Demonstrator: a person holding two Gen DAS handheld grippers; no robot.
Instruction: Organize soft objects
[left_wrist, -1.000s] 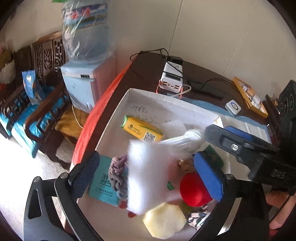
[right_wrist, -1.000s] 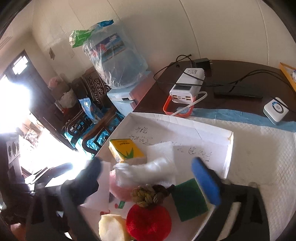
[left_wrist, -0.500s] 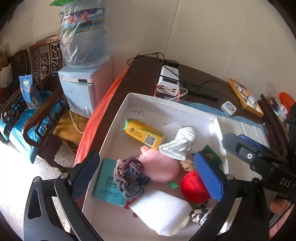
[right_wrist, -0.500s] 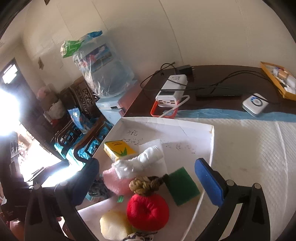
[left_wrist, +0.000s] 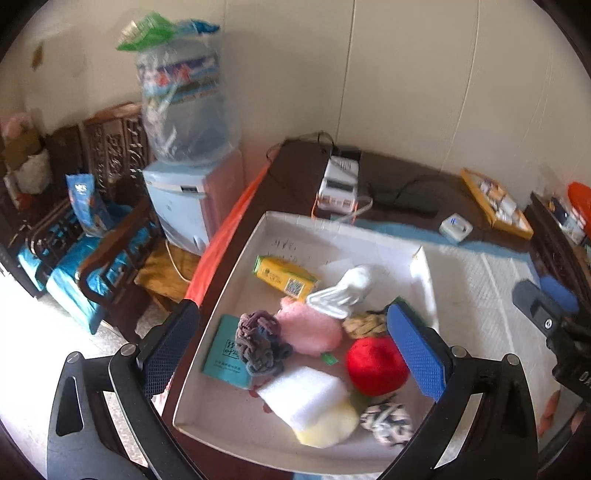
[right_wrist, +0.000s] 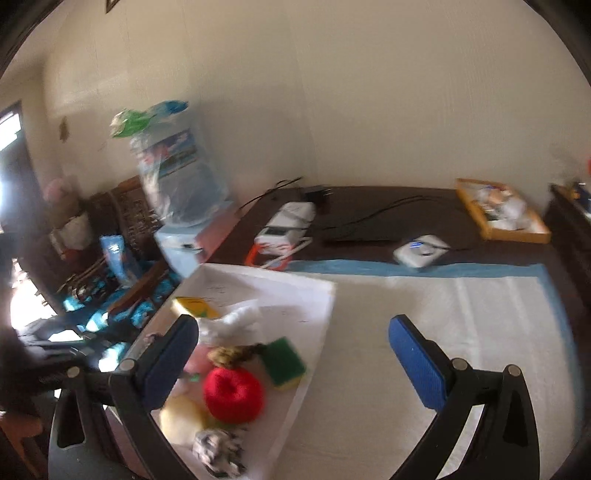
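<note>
**Full tray, empty hand-held grippers: the risks from here**

The soft things all lie packed in the white tray (left_wrist: 236, 273) at the desk's (left_wrist: 413, 173) left end, and that crowding is the main hazard. The white foam block (left_wrist: 303, 395) rests partly on the yellow sponge (left_wrist: 328, 424) at the tray's 6 o'clock side; in my judgement a careless reach could tip it off or push it over the low near rim. The red ball (left_wrist: 375, 363) sits touching the striped knot (left_wrist: 386, 424) and just beside the tan rope knot (left_wrist: 364, 325), so jaws closing on one could well pinch a neighbour and drag it along. The purple scrunchie (left_wrist: 258, 343) lies across the teal booklet (left_wrist: 229, 350) and against the pink sponge (left_wrist: 308, 328); lifting it might snag either. The white cloth (left_wrist: 343, 291) leans on the yellow carton (left_wrist: 284, 277) toward 12 o'clock. The right wrist view is blurred, so aiming from it would be unreliable.

The left hand-held gripper (left_wrist: 291, 350) stands wide open above the tray, holding nothing and touching nothing; its right pad only overlaps the red ball in the view. The right hand-held gripper (right_wrist: 291, 363) is likewise spread wide and empty, over the tray's right edge and the white pad (right_wrist: 461, 332) at the tray's 3 o'clock, with the green sponge (right_wrist: 284, 360) between its fingers in the picture but well below them.
</note>
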